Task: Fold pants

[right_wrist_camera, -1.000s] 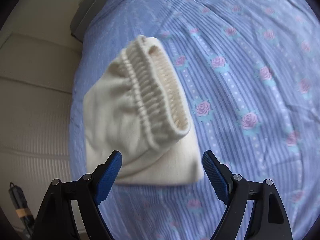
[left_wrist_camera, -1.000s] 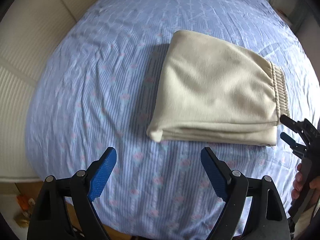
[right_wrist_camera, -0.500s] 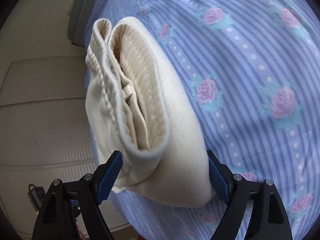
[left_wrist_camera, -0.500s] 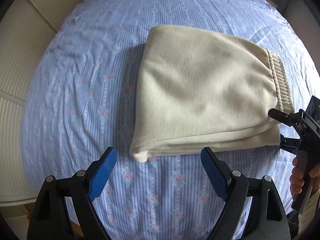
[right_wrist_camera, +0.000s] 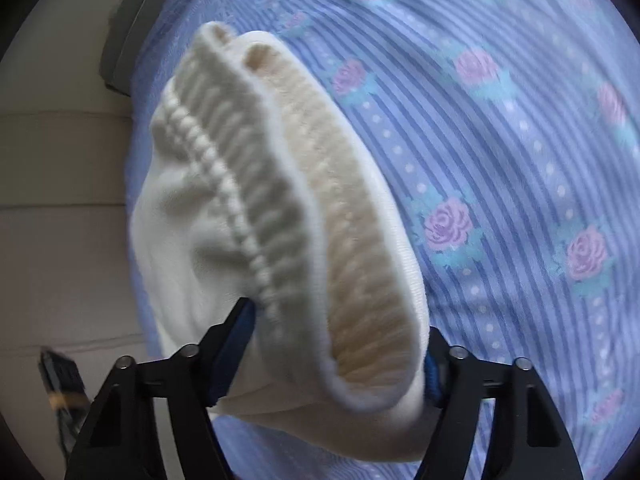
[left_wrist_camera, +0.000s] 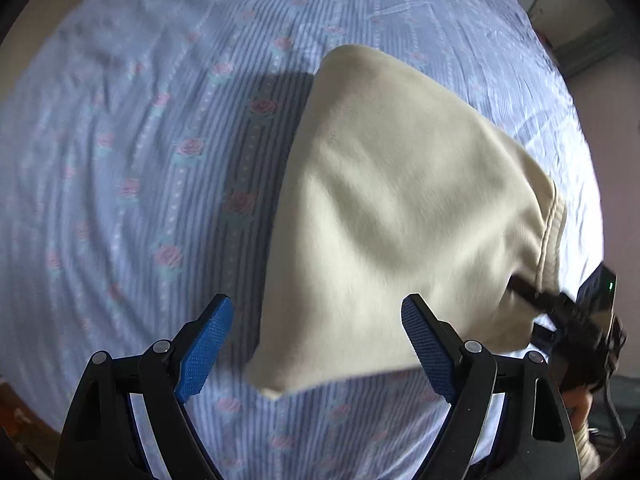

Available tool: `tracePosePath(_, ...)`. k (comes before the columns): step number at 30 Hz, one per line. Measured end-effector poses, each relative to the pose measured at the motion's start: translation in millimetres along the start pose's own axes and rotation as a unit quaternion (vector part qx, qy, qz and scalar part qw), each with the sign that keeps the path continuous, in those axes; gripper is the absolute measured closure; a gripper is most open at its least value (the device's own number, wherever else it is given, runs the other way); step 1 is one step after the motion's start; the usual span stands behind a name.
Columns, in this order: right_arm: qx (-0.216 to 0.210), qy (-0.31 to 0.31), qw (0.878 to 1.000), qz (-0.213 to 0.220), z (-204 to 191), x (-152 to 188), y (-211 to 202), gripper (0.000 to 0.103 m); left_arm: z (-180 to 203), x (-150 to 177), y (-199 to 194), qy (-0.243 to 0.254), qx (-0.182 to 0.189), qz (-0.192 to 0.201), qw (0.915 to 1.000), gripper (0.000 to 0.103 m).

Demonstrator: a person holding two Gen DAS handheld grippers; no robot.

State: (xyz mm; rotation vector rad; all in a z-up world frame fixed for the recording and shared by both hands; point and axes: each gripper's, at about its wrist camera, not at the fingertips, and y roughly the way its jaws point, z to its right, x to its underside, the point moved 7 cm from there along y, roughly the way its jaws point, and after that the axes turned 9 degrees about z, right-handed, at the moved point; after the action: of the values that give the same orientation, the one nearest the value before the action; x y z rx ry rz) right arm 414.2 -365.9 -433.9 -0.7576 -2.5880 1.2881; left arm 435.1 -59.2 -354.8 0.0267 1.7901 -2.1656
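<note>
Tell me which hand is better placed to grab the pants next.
Right. Its gripper is closing with the pants' waistband end between its fingers, while the left gripper hangs open above the corner.

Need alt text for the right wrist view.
The right hand-held gripper is closing around the ribbed waistband end of folded cream pants. Behind lies a blue striped bedsheet with pink roses.
</note>
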Motion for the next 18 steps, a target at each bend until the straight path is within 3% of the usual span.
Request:
tracePosePath(6, 0.049, -0.049, 0.998, -0.004, -27, -4, 3, 0.039, -8, -11, 35, -0.004, 0.054, -0.036, 0.9979, 0.017)
tracePosePath(8, 0.055, -0.053, 0.997, -0.002, -34, -7, 12, 0.039, -8, -14, 43, 0.008, 0.064, -0.038, 0.9972, 0.017)
tracePosePath(9, 0.057, -0.052, 0.997, -0.001, -36, -7, 13, 0.039, -4, -13, 46, 0.037, 0.092, -0.059, 0.9933, 0.018)
tracePosePath(14, 0.066, -0.055, 0.996, 0.000, -37, 3, 7, 0.039, 3, -23, 58, 0.045, 0.133, -0.054, 0.9886, 0.029)
tracePosePath(18, 0.073, -0.053, 0.996, -0.004, -40, 2, 30, 0.039, 8, -29, 68, 0.041, 0.152, -0.057, 0.9859, 0.029)
